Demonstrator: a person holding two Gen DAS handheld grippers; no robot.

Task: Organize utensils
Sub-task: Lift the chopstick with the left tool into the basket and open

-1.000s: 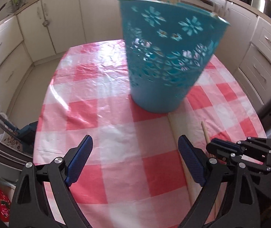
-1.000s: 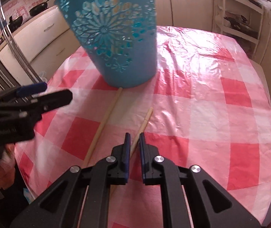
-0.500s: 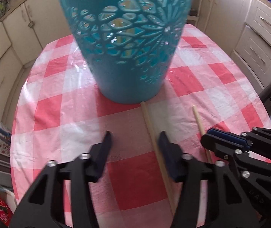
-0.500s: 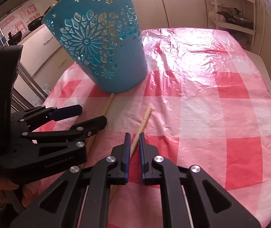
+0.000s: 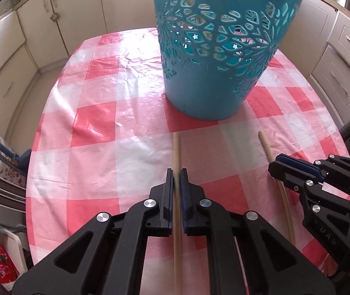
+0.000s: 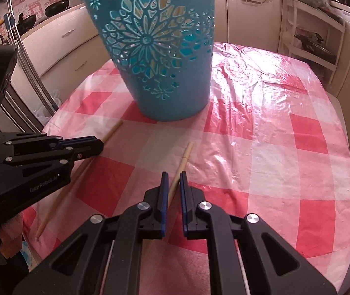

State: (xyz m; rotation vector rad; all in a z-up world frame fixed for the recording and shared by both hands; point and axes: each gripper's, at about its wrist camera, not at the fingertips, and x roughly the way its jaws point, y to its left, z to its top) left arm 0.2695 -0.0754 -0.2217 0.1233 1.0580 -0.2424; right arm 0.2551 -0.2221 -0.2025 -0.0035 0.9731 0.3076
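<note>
On checked tablecloth [image 5: 96, 123], left tongs [image 5: 176, 172] clenching chopstick [image 5: 176, 152], right tongs [image 6: 173, 174] clenching second chopstick [image 6: 186, 158], lower ends hidden

Domestic kitchen. Cream cabinets [image 5: 39, 22] and drawer fronts [image 5: 342, 56] with metal handles line the walls around a table covered by a red-and-white checked plastic cloth [image 5: 96, 123]. Dark woks [image 6: 57, 6] sit on a counter at the left; an open shelf unit [image 6: 315, 36] at the right holds cookware.
</note>
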